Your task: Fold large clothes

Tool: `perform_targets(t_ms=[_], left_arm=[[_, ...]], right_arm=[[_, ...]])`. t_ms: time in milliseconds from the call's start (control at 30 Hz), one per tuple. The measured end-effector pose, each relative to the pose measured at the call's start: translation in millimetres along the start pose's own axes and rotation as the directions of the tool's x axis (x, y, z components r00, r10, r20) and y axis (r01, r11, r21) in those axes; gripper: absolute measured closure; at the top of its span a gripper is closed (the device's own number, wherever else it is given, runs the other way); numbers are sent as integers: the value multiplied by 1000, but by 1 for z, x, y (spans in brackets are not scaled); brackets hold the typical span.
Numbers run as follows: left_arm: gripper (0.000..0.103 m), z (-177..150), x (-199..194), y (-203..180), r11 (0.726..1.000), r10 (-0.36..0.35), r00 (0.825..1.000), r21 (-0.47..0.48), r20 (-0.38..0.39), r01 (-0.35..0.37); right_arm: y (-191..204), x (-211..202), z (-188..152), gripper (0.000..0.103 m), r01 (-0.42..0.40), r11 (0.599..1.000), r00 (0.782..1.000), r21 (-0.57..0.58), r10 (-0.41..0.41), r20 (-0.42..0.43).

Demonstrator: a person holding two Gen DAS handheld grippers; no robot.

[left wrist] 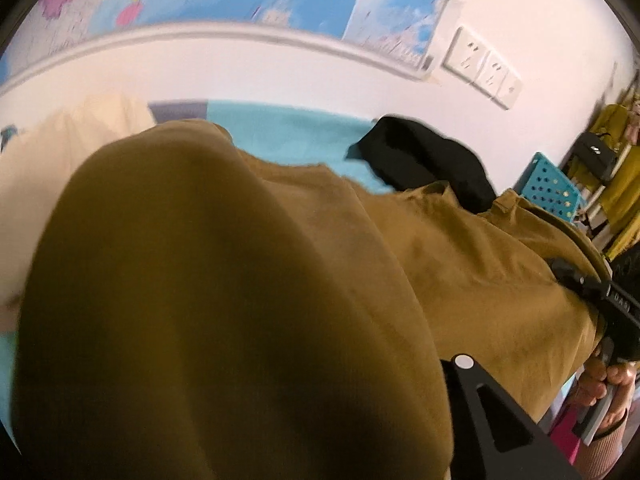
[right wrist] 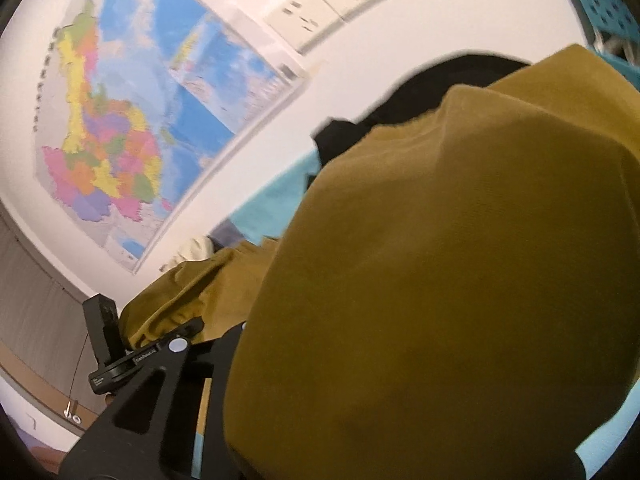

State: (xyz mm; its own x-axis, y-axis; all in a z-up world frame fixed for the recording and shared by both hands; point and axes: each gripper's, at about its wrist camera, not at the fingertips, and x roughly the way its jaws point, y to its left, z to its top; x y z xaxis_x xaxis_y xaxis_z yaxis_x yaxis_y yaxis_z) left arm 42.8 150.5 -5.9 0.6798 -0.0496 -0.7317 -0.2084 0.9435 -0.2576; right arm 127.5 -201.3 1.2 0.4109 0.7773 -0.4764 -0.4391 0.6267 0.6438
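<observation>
A large mustard-brown garment (left wrist: pixel 460 260) hangs stretched between my two grippers above a turquoise sheet (left wrist: pixel 288 132). In the left wrist view a fold of it (left wrist: pixel 200 300) drapes over the camera and hides my left gripper's fingertips; only one black finger (left wrist: pixel 492 412) shows. The right gripper (left wrist: pixel 580 280) shows at the far right edge, shut on the garment's edge. In the right wrist view the same garment (right wrist: pixel 460 260) covers my right gripper's fingertips; one black finger (right wrist: pixel 152 400) shows. The left gripper's body (right wrist: pixel 108 344) holds a bunched end of the cloth.
A black garment (left wrist: pixel 424 160) lies on the turquoise sheet by the wall, and a cream cloth (left wrist: pixel 60 152) lies at the left. A turquoise perforated crate (left wrist: pixel 552 188) stands at the right. A map poster (right wrist: pixel 132 120) and wall sockets (left wrist: pixel 484 68) are on the white wall.
</observation>
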Motion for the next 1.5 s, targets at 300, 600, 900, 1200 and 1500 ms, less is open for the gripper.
perform_targets(t_ms=[300,600,900,1200,1500], left_arm=[[85,61,-76,8,997,-30,988,74,150,19],[85,116,-172,75,991,117,920,19,375,-134],[85,139,-226,214,923,386,825,-180,414,-341],[86,133,-225,355,848,515,778,-351,360,-398],[79,72,-134,442,771,572,808,-431,144,-469]], right_arm=[[80,-19,52,80,-102,981,990,-162,116,82],[190,47,94,80,-297,913,940,-281,330,80],[300,175,78,80,-468,838,879,-279,474,-52],[363,281,10,80,-520,810,854,-271,489,-176],[342,343,-66,53,-458,858,848,-232,344,-403]])
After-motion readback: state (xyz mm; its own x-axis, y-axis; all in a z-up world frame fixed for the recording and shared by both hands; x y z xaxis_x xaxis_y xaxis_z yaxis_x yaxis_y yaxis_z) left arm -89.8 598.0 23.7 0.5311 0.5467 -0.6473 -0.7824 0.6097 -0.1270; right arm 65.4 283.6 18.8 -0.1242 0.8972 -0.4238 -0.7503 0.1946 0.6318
